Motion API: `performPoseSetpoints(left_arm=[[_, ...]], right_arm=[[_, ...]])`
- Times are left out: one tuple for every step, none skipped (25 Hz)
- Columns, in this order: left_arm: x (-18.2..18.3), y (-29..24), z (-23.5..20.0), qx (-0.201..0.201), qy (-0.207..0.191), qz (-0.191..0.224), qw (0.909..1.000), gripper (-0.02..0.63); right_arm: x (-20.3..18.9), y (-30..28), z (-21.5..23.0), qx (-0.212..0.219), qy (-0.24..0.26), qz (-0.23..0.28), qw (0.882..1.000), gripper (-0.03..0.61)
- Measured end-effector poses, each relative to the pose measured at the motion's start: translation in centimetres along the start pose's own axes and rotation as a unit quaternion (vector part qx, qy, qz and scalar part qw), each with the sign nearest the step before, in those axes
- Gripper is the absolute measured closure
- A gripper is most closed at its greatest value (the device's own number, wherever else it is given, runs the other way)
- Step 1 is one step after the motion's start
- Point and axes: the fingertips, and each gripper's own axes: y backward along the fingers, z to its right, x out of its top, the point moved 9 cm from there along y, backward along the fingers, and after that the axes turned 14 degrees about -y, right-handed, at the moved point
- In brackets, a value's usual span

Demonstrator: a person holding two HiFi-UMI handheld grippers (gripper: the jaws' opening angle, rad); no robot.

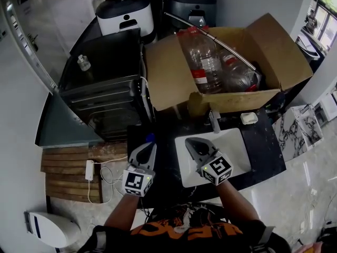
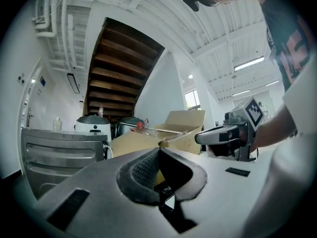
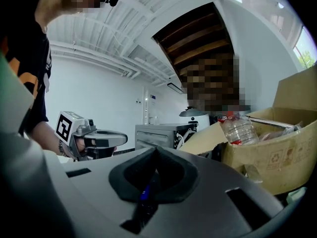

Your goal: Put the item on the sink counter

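Head view gives me the dark desk (image 1: 263,149) with its white sink basin (image 1: 234,144) set into it, and I have both tools held level above its front part. My left tongs (image 1: 149,145) sit over the desk's front left area, just beside the basin. My right tongs (image 1: 191,142) sit over the basin's front left corner.

Left gripper view shows those tongs pressed together at the tips, pinching nothing. Right gripper view shows the same for the right pair: the tips meet, and a small blue glint sits low in the hollow behind them, which I cannot identify. Each of those views also catches the other tool off to one side, apart from it.

I cannot tell which thing is the item. Clear plastic bottles (image 1: 208,62) with red labels lie in an open cardboard box (image 1: 171,80). As far as I can see, the box stands at the desk's back edge, behind the faucet (image 1: 214,121). A thin metal rod (image 1: 210,36) lies slanted across the box. A small white block (image 1: 248,118) rests on the desk at the basin's back right corner. Both tongs are apart from the box and the block. A dark cabinet (image 1: 100,91) stands left of the box.
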Motion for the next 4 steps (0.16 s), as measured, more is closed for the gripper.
performPoseSetpoints(left_arm=[[0.02, 0.02, 0.02, 0.0, 0.001, 0.0, 1.0, 0.597], [0.01, 0.06, 0.05, 0.001, 0.001, -0.001, 1.0, 0.597], [-0.02, 0.1, 0.08, 0.002, 0.001, -0.001, 1.0, 0.597], [-0.06, 0.14, 0.11, 0.002, 0.001, -0.002, 1.0, 0.597]], right_arm=[[0.03, 0.03, -0.01, 0.0, 0.0, 0.0, 1.0, 0.565], [0.07, 0.05, -0.02, 0.0, 0.001, 0.001, 1.0, 0.565], [0.1, 0.07, -0.03, 0.0, 0.001, 0.002, 1.0, 0.565], [0.13, 0.09, -0.03, 0.0, 0.001, 0.004, 1.0, 0.565]])
